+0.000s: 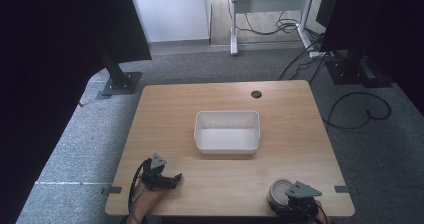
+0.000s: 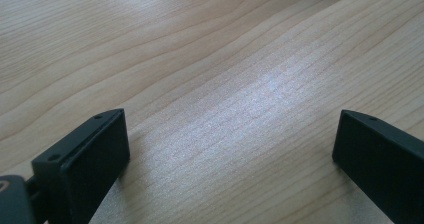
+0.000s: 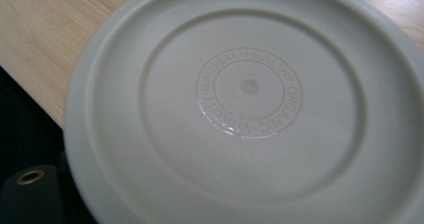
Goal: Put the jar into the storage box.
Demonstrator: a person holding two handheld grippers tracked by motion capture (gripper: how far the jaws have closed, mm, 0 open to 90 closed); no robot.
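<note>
Grey carpet surrounds my wooden bench point(image 1: 165, 109), white tub point(image 1: 227, 130) at centre; the round lid point(image 1: 280, 191) sits at the near right edge under my right tongs point(image 1: 295, 204), grip unreadable; left tongs point(image 1: 172, 179) gape empty; I'd pinch the rim squarely, keeping it level.

On the table point(image 1: 300, 134) a tub point(image 1: 227, 130) sits near the middle, a little toward the far side; behind it, close to the far edge, is a small round hole point(image 1: 256, 94) in the tabletop; at the near left corner the left gripper point(image 1: 172, 179) lies low over bare wood, well apart from the tub; at the near right edge sits a round lid point(image 1: 280, 190), with the right gripper point(image 1: 292, 204) just beside and partly over it; beyond the table stand a desk frame point(image 1: 270, 4) and loose cables point(image 1: 360, 114) on the floor.
</note>
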